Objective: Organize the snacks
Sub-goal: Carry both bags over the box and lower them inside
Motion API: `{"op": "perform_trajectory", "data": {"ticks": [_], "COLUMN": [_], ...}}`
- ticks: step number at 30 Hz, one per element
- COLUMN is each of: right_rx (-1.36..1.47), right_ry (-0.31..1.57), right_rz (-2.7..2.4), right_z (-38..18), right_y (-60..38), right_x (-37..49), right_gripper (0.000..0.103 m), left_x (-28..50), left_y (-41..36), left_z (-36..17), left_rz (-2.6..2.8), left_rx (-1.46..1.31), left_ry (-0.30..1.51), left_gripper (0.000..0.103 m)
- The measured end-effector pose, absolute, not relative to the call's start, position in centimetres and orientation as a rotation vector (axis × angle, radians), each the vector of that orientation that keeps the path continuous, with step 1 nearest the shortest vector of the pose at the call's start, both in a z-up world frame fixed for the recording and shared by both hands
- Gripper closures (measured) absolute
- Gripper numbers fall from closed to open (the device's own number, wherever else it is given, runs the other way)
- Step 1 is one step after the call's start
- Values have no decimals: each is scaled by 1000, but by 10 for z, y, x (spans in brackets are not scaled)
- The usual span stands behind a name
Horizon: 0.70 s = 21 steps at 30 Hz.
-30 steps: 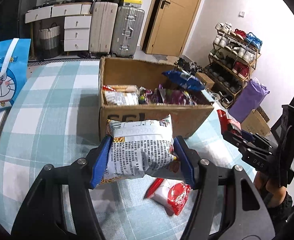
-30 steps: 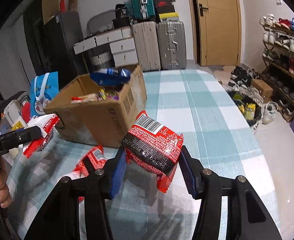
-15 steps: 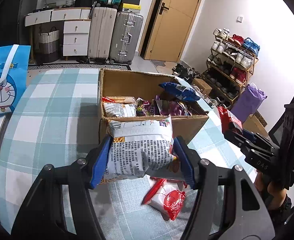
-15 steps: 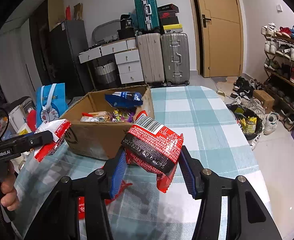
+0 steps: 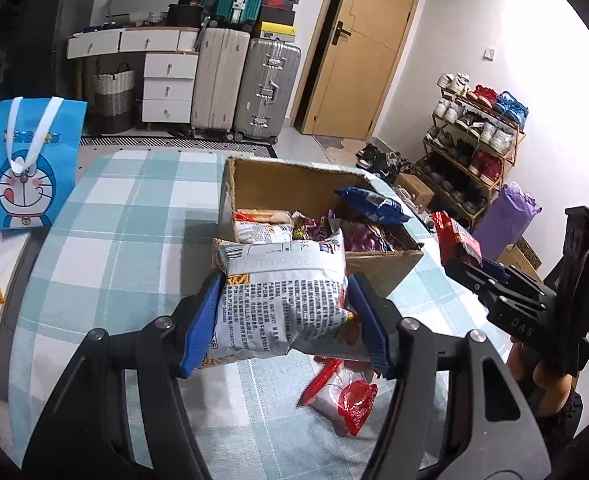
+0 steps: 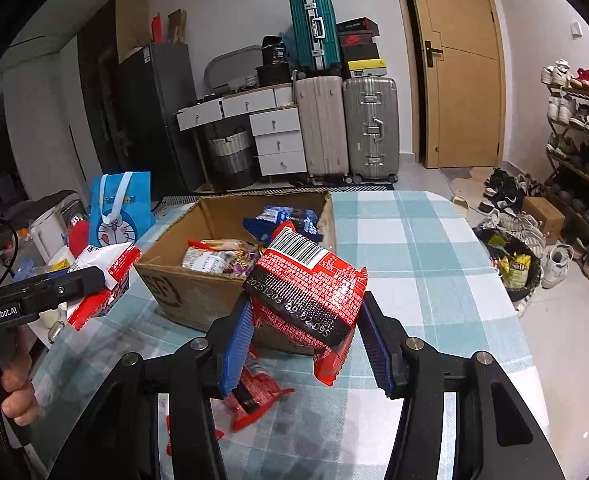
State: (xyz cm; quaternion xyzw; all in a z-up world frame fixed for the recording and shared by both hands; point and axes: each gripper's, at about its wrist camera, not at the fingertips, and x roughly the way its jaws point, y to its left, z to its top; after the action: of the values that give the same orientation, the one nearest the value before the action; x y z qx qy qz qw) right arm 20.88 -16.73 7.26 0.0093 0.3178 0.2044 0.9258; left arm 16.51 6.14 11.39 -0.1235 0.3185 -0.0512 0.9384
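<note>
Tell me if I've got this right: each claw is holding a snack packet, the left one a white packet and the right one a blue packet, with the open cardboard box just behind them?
Nearly. The right claw holds a red packet, not a blue one, as the right wrist view shows. The rest stands: the left claw grips a white packet, and the open cardboard box sits just behind.

Lived-in home room, stacked suitcases (image 6: 346, 128), white drawers (image 6: 278, 140), full shoe rack (image 5: 474, 140), wooden door (image 6: 458, 64), checked tablecloth (image 5: 134, 220)

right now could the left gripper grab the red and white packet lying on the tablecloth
Probably not: the left gripper is shut on the white snack bag, so its jaws are full. The red and white packet lies uncovered below.
</note>
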Motion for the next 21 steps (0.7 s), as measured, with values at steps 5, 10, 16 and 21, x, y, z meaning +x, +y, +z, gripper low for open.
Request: {"op": "perform_trajectory", "data": {"ticks": [5, 10, 16, 21], "right_rx": [15, 32, 14, 1], "right_ry": [648, 650, 650, 654], "right_rz": [435, 452, 469, 499], "right_z": [75, 74, 74, 75], "right_y": [-167, -171, -167, -160], "right_x": [209, 209, 211, 215], "right_gripper": [51, 51, 51, 51], "left_x": [165, 168, 178, 191], "left_y": [63, 61, 59, 53], "left_z": [120, 125, 127, 129], "left_rz": [-95, -100, -95, -88], "left_rx": [-249, -239, -235, -218], "left_ry": [641, 623, 618, 614], "left_gripper": [42, 42, 42, 42]}}
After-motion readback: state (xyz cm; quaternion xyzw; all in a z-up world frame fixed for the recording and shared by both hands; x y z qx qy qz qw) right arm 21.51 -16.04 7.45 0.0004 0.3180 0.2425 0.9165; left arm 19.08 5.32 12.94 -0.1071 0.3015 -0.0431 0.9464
